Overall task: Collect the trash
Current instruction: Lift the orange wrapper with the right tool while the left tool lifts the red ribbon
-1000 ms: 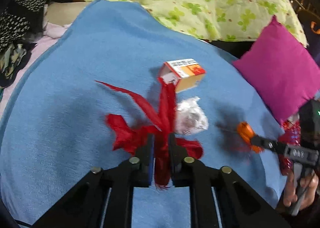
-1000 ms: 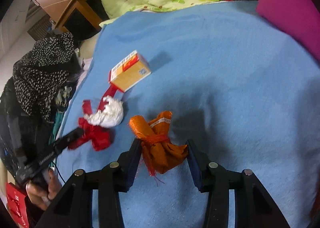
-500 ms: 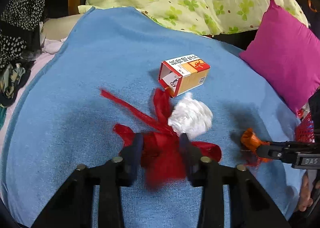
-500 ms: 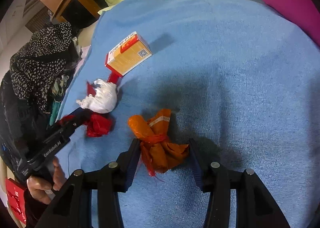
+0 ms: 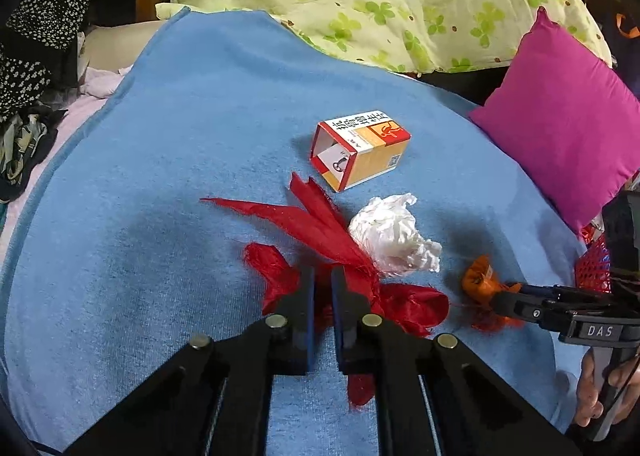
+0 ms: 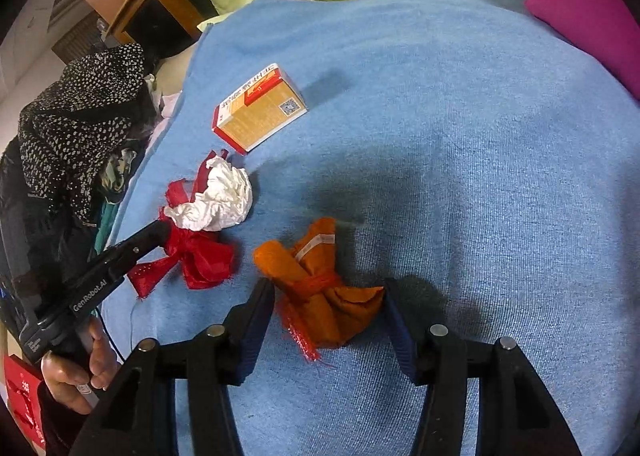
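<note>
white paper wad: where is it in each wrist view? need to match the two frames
Left wrist view: paper wad sits right of centre, just beyond the left tongs, against the red ribbon.
Right wrist view: paper wad sits left of centre, beyond the left tongs' tip, partly on the ribbon.
Shared landmark: the box, just beyond the wad in both views.

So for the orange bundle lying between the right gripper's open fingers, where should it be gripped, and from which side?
Probably at the tied waist of the orange bundle, where a red thread cinches it narrow. The right gripper already straddles that part from the near side, jaws open, so closing straight in along the blue blanket looks best. The flared ends are looser and could slip.
</note>
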Motion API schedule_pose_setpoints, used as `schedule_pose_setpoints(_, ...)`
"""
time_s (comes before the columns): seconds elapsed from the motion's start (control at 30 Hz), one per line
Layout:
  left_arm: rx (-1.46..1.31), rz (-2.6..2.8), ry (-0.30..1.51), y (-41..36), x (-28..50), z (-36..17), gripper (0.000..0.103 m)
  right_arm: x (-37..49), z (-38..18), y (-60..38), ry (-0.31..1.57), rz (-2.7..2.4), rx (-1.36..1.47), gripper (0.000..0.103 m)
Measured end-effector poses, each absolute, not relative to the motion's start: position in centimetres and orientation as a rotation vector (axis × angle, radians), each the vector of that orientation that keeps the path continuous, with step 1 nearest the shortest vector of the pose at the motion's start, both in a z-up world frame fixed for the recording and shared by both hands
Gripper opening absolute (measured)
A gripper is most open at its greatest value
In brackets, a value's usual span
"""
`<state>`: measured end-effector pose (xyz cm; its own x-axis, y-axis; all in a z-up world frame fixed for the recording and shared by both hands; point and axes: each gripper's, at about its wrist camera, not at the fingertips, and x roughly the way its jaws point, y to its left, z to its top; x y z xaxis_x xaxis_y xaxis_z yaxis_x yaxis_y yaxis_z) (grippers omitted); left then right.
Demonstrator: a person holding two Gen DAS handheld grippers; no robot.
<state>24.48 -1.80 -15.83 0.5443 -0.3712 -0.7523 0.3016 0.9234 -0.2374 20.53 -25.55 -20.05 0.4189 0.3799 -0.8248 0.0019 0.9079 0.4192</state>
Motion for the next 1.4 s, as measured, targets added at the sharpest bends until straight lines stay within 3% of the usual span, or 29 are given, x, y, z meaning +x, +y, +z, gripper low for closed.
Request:
schedule_pose_setpoints(0.03, -0.084, -0.408, 0.912, -1.9, 24.5, -15.8, 0.015, 20.5, -20.0, -25.5, 1.117, 0.240, 0.379, 0.053)
schedule_pose_setpoints(0.07, -0.080, -0.416, 0.909, -2.1, 24.4, -15.8, 0.028, 20.5, -19.8, -25.4, 1.112, 0.237, 0.370, 0.050)
schedule_pose_setpoints(0.1, -0.077, -0.426, 0.907, -2.2, 24.4, -15.8, 0.050, 20.5, -19.7, -25.3, 1.108, 0.238, 0.369, 0.050)
schedule_pose_setpoints(0.17, -0.048, -0.442, 0.902, -3.0, 24.3, -16.0, 0.067, 20.4, -19.6, -25.5, 1.103, 0.244, 0.379, 0.050)
schedule_pose_setpoints(0.27, 0.025, -0.455, 0.904, -4.2, 24.0, -16.5, 0.067, 20.3, -19.3, -26.0, 1.095, 0.258, 0.406, 0.050)
schedule_pose_setpoints(0.33, 0.046, -0.471, 0.893, -4.8, 23.6, -16.4, 0.056, 20.1, -19.0, -26.4, 1.083, 0.259, 0.420, 0.050)
schedule_pose_setpoints(0.37, 0.054, -0.487, 0.891, -5.1, 23.4, -16.3, 0.046, 20.0, -18.8, -26.6, 1.076, 0.255, 0.421, 0.050)
schedule_pose_setpoints(0.57, 0.085, -0.547, 0.884, -6.2, 22.0, -16.0, 0.035, 19.6, -18.5, -27.5, 1.067, 0.249, 0.441, 0.050)
schedule_pose_setpoints(0.63, 0.101, -0.568, 0.893, -6.6, 21.5, -16.0, 0.005, 19.6, -18.5, -27.7, 1.068, 0.245, 0.446, 0.050)
schedule_pose_setpoints(0.67, 0.112, -0.580, 0.908, -6.9, 21.4, -16.1, 0.000, 19.6, -18.5, -27.8, 1.069, 0.242, 0.449, 0.050)
schedule_pose_setpoints(1.07, 0.047, -0.585, 0.935, -5.5, 22.1, -15.9, 0.000, 19.7, -19.1, -27.7, 1.125, 0.277, 0.448, 0.051)
schedule_pose_setpoints(1.13, 0.039, -0.587, 0.939, -5.4, 22.2, -15.9, 0.004, 19.8, -19.3, -27.5, 1.134, 0.275, 0.438, 0.053)
schedule_pose_setpoints(1.17, 0.036, -0.592, 0.941, -5.4, 22.2, -15.9, 0.014, 19.8, -19.3, -27.4, 1.141, 0.277, 0.431, 0.061)
schedule_pose_setpoints(1.2, 0.033, -0.596, 0.940, -5.4, 22.2, -15.9, 0.033, 19.7, -19.4, -27.3, 1.148, 0.281, 0.429, 0.064)
schedule_pose_setpoints(1.27, 0.030, -0.593, 0.922, -5.6, 22.1, -15.8, 0.058, 19.6, -19.6, -27.2, 1.154, 0.292, 0.428, 0.064)
schedule_pose_setpoints(1.4, 0.016, -0.615, 0.905, -6.1, 22.2, -15.7, 0.058, 19.3, -19.6, -26.9, 1.136, 0.282, 0.383, 0.064)
